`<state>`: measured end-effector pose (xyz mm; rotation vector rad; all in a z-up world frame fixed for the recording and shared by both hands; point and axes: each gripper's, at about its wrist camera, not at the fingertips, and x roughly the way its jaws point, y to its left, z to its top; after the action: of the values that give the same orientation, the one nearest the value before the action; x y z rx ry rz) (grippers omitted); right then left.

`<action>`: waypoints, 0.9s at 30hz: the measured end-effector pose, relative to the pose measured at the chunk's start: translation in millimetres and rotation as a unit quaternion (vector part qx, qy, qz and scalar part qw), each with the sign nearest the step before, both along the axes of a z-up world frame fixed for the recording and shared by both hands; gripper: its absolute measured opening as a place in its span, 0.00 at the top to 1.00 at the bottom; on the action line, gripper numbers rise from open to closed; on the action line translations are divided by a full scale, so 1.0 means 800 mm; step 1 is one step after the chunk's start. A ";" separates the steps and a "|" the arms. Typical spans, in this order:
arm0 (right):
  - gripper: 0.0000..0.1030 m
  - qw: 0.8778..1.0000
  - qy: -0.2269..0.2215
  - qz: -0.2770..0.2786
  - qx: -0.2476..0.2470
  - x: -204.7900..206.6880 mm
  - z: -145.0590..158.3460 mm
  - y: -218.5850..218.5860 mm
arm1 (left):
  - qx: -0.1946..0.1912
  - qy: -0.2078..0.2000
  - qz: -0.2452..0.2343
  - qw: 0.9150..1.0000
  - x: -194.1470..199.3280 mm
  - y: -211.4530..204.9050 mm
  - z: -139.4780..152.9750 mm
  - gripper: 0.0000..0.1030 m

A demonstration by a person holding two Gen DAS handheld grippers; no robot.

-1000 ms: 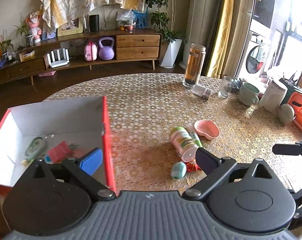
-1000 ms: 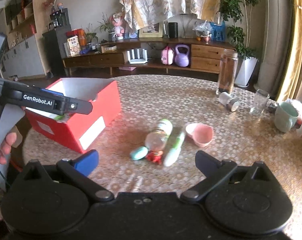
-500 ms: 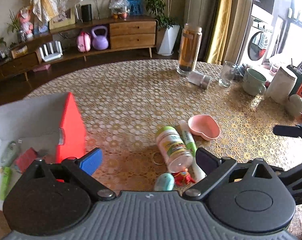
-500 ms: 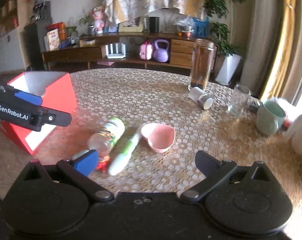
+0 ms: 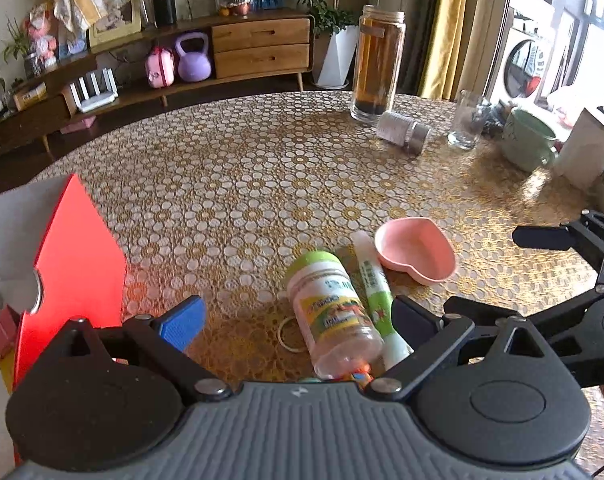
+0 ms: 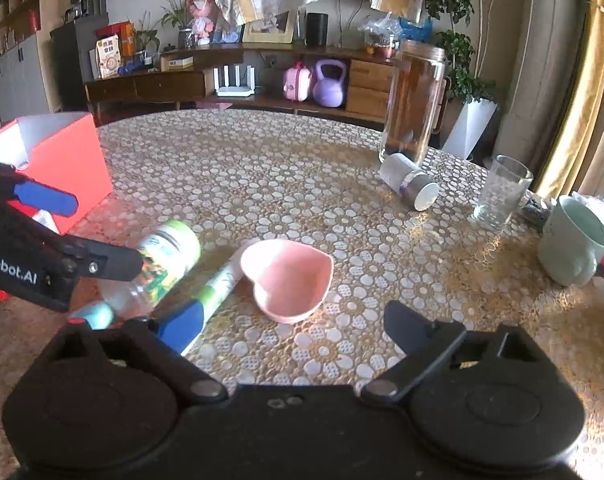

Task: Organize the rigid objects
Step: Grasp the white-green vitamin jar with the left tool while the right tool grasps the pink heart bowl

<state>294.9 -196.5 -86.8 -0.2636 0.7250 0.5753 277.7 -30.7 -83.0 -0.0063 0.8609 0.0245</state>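
Left gripper (image 5: 297,320): jaws spread wide, empty, straddling a clear bottle (image 5: 332,308) lying on its side on the table (image 5: 241,184). Right gripper (image 6: 293,320): jaws wide apart, empty, over a pink heart dish (image 6: 287,278). Green-white tube (image 5: 376,292) lies between bottle and dish. Red box (image 5: 77,256) at left.

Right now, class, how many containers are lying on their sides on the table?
2. The green-capped bottle lies beside the pink dish; the small silver-capped jar lies by the tall glass jar. The tools may hide others.
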 end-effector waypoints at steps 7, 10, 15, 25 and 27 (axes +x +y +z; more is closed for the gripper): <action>0.14 1.000 0.008 0.004 -0.006 0.022 -0.018 0.004 | -0.009 0.006 0.001 1.000 0.018 0.000 -0.016 0.03; 0.18 1.000 0.013 0.007 -0.004 0.029 -0.022 0.007 | -0.010 0.008 0.000 1.000 0.022 -0.001 -0.022 0.04; 0.24 1.000 0.014 0.020 -0.014 0.034 -0.029 0.019 | -0.017 0.014 0.004 1.000 0.030 0.002 -0.031 0.04; 0.41 0.999 0.020 0.030 -0.030 0.045 -0.037 0.033 | -0.032 0.016 -0.014 0.999 0.031 0.000 -0.041 0.37; 0.42 0.999 0.022 0.028 -0.028 0.046 -0.038 0.032 | -0.035 0.016 -0.020 0.999 0.031 -0.002 -0.040 0.42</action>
<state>331.5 -170.5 -117.0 -0.3245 0.7793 0.6166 302.6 -32.2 -115.1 -0.0544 0.8934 -0.0431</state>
